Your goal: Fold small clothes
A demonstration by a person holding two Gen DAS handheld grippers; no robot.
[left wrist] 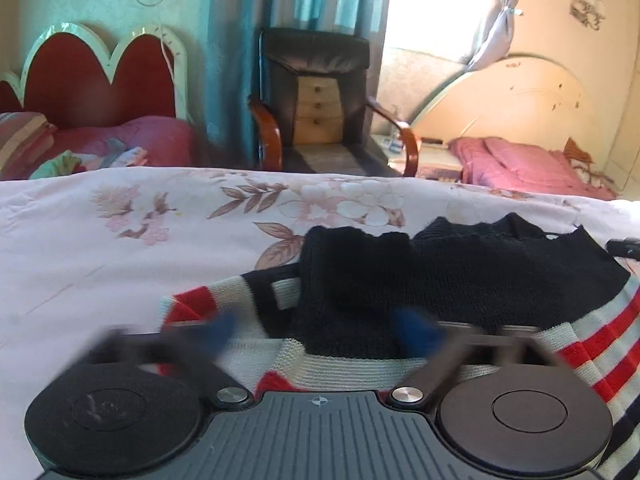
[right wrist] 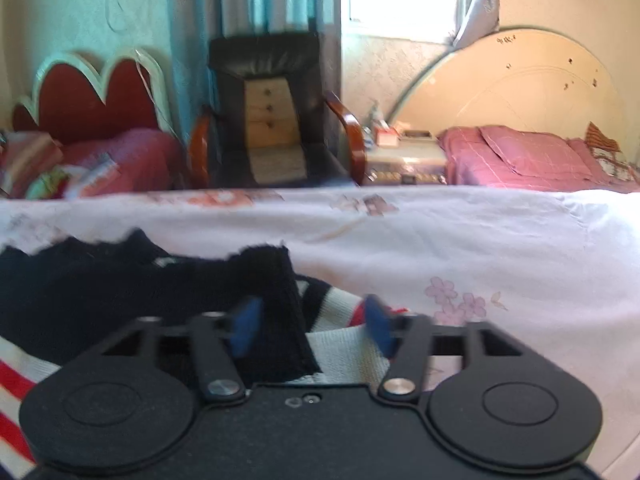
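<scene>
Garment position: one small knitted sweater [left wrist: 460, 276], dark with red and white striped bands, lies flat on the bed [left wrist: 100, 248], on a floral sheet. This placement gives a broad, level surface for folding. A dark sleeve [left wrist: 348, 280] lies folded inward over the body of the sweater, which suggests that the sleeve folds are under way or complete.

Left hand-held gripper [left wrist: 320, 334]: the jaws stand wide apart and hold nothing. The blue fingertips [left wrist: 416, 332] straddle the cuff end of the sleeve, with the striped hem at 6 o'clock. Motion blur obscures whether they touch the fabric.

Right hand-held gripper [right wrist: 314, 326]: the jaws stand wide apart and hold nothing. The fingertips [right wrist: 246, 328] bracket the edge of a second dark folded panel [right wrist: 276, 304], with a striped band [right wrist: 340, 308] at 1 o'clock. The spread suits either a release or a fresh grasp; which one cannot be determined.

Count:
- sweaters: one;
- hand-held grippers: two, one at each side of the garment;
- blue fingertips: four, two per gripper;
- armchairs [left wrist: 316, 104]: one, at 12 o'clock beyond the bed;
- headboards: two, at 10 and 2 o'clock.
</scene>
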